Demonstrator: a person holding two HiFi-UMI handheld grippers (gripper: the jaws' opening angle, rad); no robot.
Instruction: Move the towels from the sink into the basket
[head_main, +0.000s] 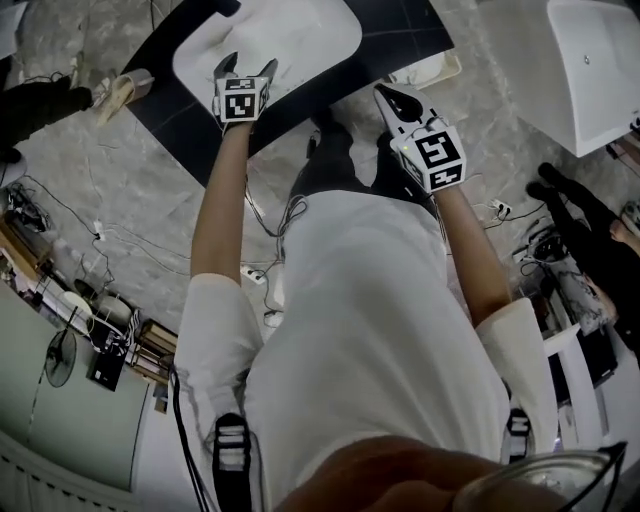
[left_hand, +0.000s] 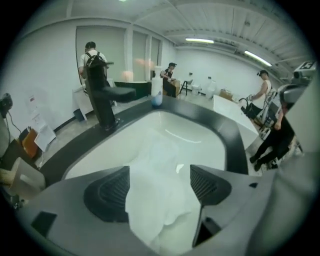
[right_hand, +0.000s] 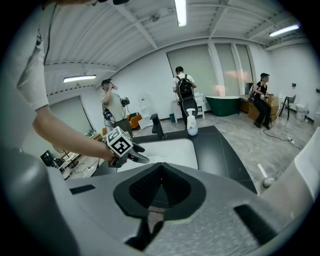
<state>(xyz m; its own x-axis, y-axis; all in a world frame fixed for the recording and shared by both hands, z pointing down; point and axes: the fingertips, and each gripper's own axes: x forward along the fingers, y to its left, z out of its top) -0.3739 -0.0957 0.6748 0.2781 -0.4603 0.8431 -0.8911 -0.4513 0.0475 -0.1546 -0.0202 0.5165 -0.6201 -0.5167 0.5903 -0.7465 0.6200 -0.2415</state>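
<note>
A white towel (left_hand: 155, 160) lies crumpled in the white sink (left_hand: 200, 135), which is set in a black counter (head_main: 170, 110). My left gripper (left_hand: 159, 182) hangs over the basin, jaws open, with the towel between the pads; its left edge lies close by the left pad and the right pad stands apart from it. In the head view the left gripper (head_main: 247, 65) is over the sink (head_main: 300, 40). My right gripper (head_main: 392, 97) is off the counter's near edge, its jaws shut on nothing (right_hand: 160, 192). No basket is in view.
A black faucet (left_hand: 102, 105) and a spray bottle (left_hand: 156, 95) stand at the sink's far side. A white tub (head_main: 600, 70) sits at the right. Cables and boxes lie on the floor at the left (head_main: 90, 300). Several people stand in the room beyond.
</note>
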